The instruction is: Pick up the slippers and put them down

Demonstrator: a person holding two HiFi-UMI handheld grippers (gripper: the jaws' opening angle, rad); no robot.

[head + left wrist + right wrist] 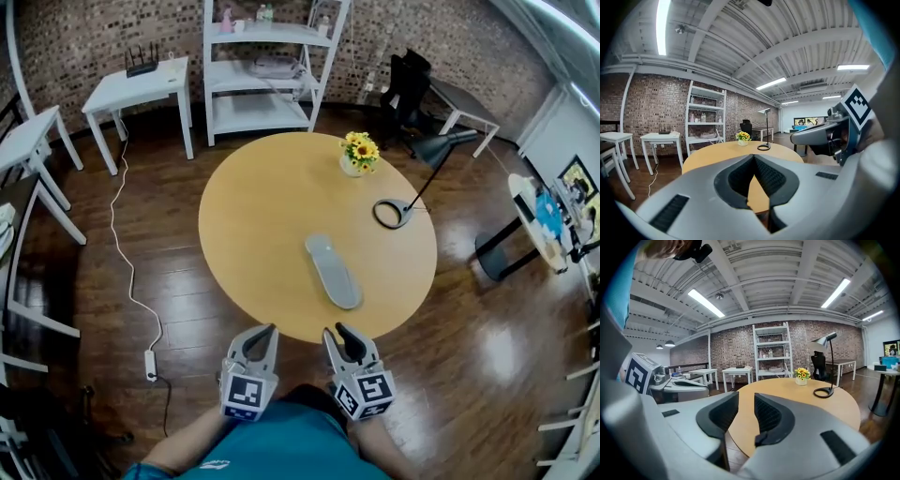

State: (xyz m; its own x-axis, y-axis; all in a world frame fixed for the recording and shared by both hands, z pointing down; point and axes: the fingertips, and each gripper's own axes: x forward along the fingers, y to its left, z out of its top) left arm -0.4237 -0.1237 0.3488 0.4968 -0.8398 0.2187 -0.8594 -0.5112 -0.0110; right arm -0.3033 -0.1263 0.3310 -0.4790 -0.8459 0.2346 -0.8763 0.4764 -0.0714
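Round bench (262, 216) is carrying a grey slipper (333, 272) toward its near edge as the left claw (262, 336), closed and empty, and the right claw (337, 334), slightly apart and empty, are hovering short of it, where a careless push could slide it off.

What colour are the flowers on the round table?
The flowers are yellow, best seen in the head view.

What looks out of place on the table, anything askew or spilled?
One grey slipper lies alone on the round table, at a slant near the front edge. Footwear on a tabletop is odd, and no second slipper is in view. The flower pot and desk lamp stand upright. Nothing is spilled.
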